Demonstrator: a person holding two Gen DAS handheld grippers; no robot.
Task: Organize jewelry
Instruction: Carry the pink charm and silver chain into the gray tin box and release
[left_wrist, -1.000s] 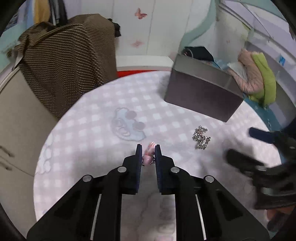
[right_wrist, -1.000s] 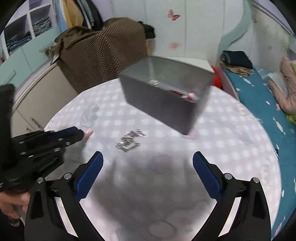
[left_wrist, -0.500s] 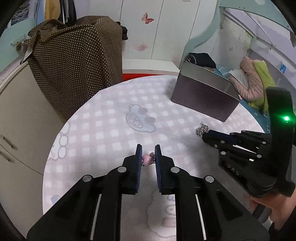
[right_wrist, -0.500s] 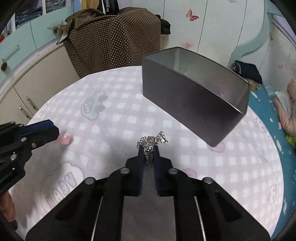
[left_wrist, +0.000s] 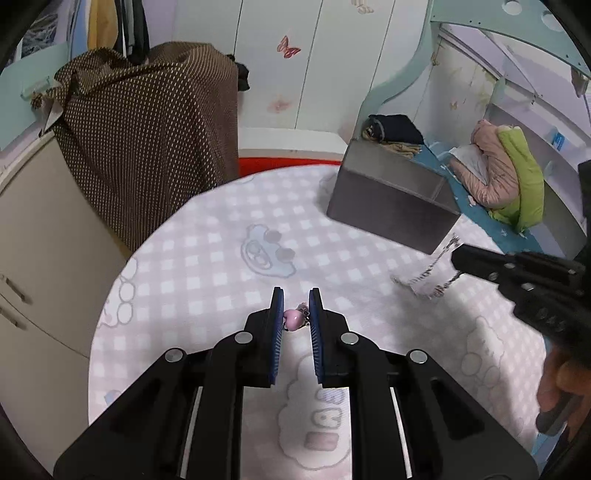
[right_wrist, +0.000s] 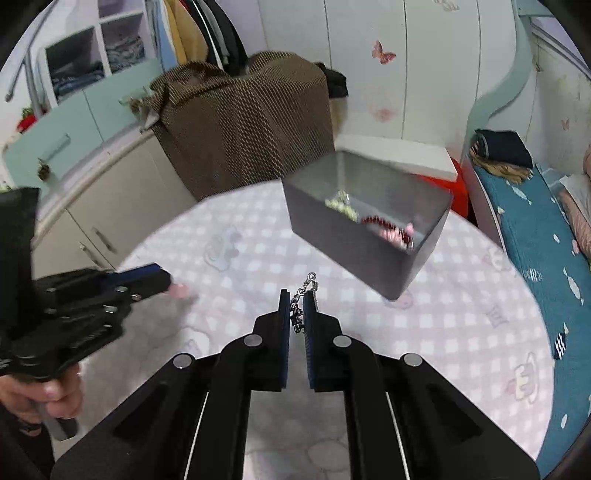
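Observation:
My left gripper (left_wrist: 295, 301) is shut on a small pink charm (left_wrist: 292, 319), held over the round table (left_wrist: 207, 273). It also shows at the left of the right wrist view (right_wrist: 162, 282). My right gripper (right_wrist: 298, 301) is shut on a silver chain (right_wrist: 303, 295) and holds it above the table. In the left wrist view the chain (left_wrist: 430, 277) dangles from the right gripper (left_wrist: 458, 258), blurred. A grey metal box (right_wrist: 354, 236) stands at the far side of the table, with beads and red jewelry inside. It also shows in the left wrist view (left_wrist: 388, 214).
The table has a pink-and-white checked cloth with cartoon prints. A brown dotted cloth (left_wrist: 147, 147) covers something behind the table, beside a beige cabinet (left_wrist: 33, 236). A bed with clothes (left_wrist: 506, 177) lies at the right.
My right gripper closed on the silver chain and lifted it off the table toward the box. My left gripper rose a little with the pink charm.

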